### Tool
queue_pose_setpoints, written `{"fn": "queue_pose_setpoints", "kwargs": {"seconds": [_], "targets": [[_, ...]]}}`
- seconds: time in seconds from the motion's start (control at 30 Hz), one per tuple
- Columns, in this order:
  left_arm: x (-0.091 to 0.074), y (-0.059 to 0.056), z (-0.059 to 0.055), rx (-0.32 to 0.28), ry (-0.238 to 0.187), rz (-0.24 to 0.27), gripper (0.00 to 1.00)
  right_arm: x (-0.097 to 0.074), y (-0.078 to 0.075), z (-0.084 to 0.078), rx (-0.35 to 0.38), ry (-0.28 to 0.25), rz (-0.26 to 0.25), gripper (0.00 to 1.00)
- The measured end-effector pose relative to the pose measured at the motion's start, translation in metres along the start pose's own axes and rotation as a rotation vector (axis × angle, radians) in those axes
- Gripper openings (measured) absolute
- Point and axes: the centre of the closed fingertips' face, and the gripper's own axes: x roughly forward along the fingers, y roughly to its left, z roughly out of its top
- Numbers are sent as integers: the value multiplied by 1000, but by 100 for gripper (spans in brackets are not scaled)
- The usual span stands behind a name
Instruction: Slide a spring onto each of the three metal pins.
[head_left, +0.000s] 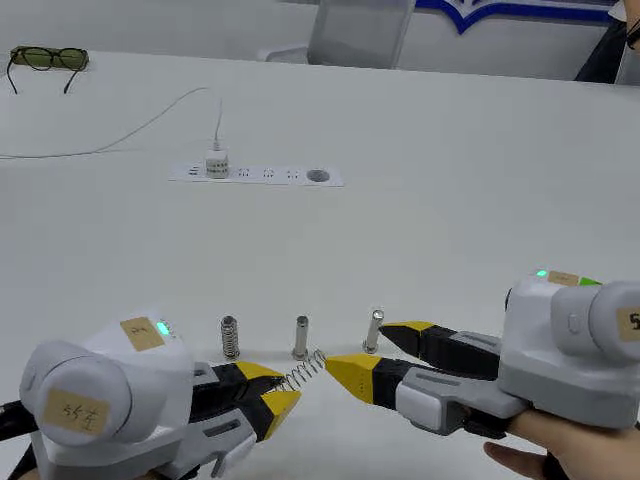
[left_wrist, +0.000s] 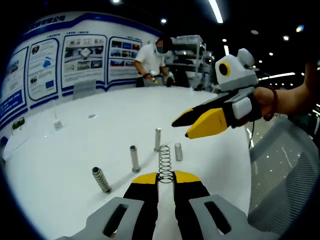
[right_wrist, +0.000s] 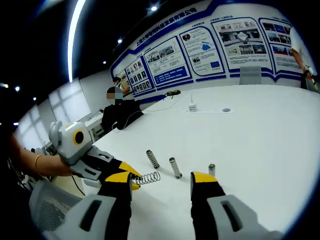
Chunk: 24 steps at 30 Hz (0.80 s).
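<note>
Table (head_left: 450, 180): white and broad; the three pins stand in a row near its front edge.
Left pin (head_left: 230, 338): upright, already wearing a spring coiled round its shaft; also seen in the left gripper view (left_wrist: 101, 180) and the right gripper view (right_wrist: 152, 158).
Middle pin (head_left: 300, 337): upright, bare metal (left_wrist: 134, 158) (right_wrist: 174, 167).
Right pin (head_left: 374, 330): upright, bare (left_wrist: 158, 139) (right_wrist: 211, 169); in the head view it stands just behind the right gripper's jaw tips.
Loose spring (head_left: 305, 370): pinched at one end by the left gripper, with the rest sticking out forward past the tips. In the head view it lies in front of the middle pin, and its free end is close to the right gripper's nearer yellow tip.
Left gripper (head_left: 285, 386): jaws drawn narrow, clamped on the loose spring's near end (left_wrist: 165, 162); in its own view (left_wrist: 166, 177) the coil rises straight from between the tips.
Right gripper (head_left: 357, 345): jaws spread wide, holding nothing. In its own view (right_wrist: 161, 179) the loose spring (right_wrist: 147, 177) points in beside its left jaw tip, apart from both jaws.
Power strip (head_left: 255, 174): flat at mid-table, well behind the pins, with one plug seated in it.
Glasses (head_left: 45, 57): far left corner of the table.
</note>
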Motion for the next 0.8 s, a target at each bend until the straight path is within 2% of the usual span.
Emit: {"fn": "queue_pose_setpoints", "kwargs": {"seconds": [0.07, 0.2, 0.37, 0.43, 0.6, 0.8], "targets": [[-1, -1, 3, -28, -29, -7, 10, 1, 4, 1, 21, -6, 16, 47], [-3, -5, 7, -48, -62, -22, 10, 4, 9, 3, 44, -12, 40, 45], [-4, -8, 11, -50, -85, -35, 10, 8, 15, 4, 89, -16, 64, 39], [-4, -9, 13, -69, -96, -42, 10, 9, 16, 4, 97, -17, 69, 37], [-4, -13, 16, -98, -120, -62, 10, 12, 21, 3, 177, -17, 95, 31], [-7, -16, 27, -123, -172, -79, 10, 14, 25, 5, 209, -19, 108, 27]]}}
